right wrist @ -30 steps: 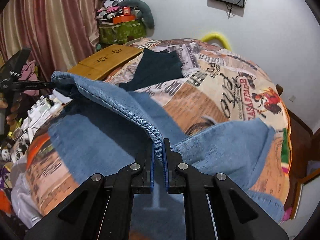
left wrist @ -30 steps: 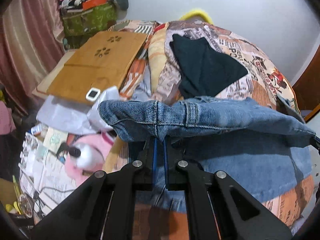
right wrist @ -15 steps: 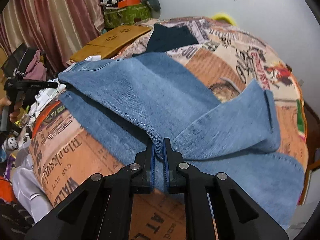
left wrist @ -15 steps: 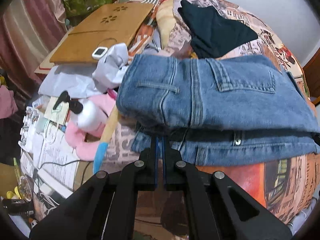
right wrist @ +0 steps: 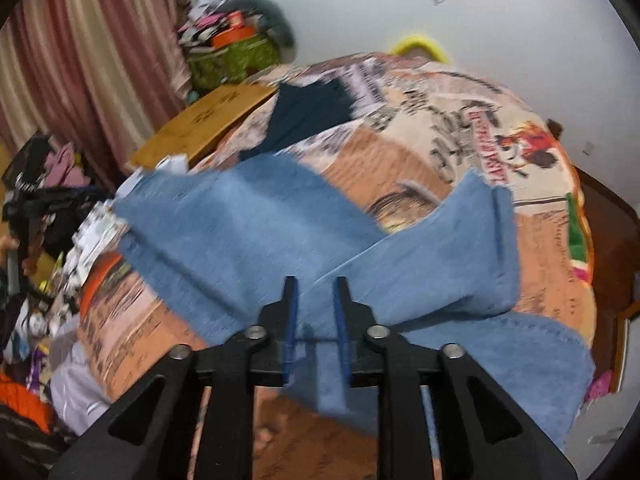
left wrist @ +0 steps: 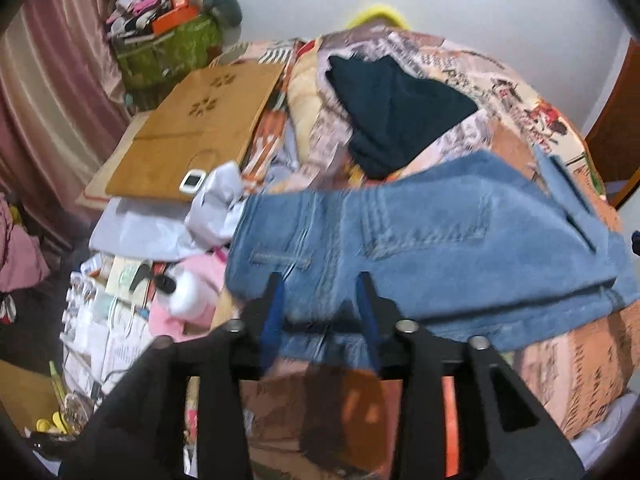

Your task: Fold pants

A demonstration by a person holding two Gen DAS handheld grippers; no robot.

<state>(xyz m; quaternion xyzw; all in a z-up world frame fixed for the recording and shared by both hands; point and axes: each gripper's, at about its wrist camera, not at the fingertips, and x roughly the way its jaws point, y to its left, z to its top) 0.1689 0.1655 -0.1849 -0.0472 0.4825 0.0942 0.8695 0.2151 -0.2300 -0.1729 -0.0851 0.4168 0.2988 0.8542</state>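
Observation:
The blue denim pants (left wrist: 432, 248) lie folded over on the printed bedspread (left wrist: 560, 360). The seat with its back pocket faces up in the left wrist view. My left gripper (left wrist: 320, 284) is open at the near edge of the waist end, holding nothing. In the right wrist view the pants (right wrist: 256, 232) lie with one leg end (right wrist: 472, 256) angled off to the right. My right gripper (right wrist: 316, 292) is open just above the denim at the fold, holding nothing.
A dark folded garment (left wrist: 396, 120) lies farther back on the bed. A wooden lap board (left wrist: 192, 132) sits at the left, with a white gadget (left wrist: 193, 180), papers, a pink cloth and a bottle (left wrist: 184, 292) below it. Curtains (right wrist: 80, 60) hang at left.
Both grippers have opened and let go of the denim, then drawn back and up a little. The pants now rest folded on the bed.

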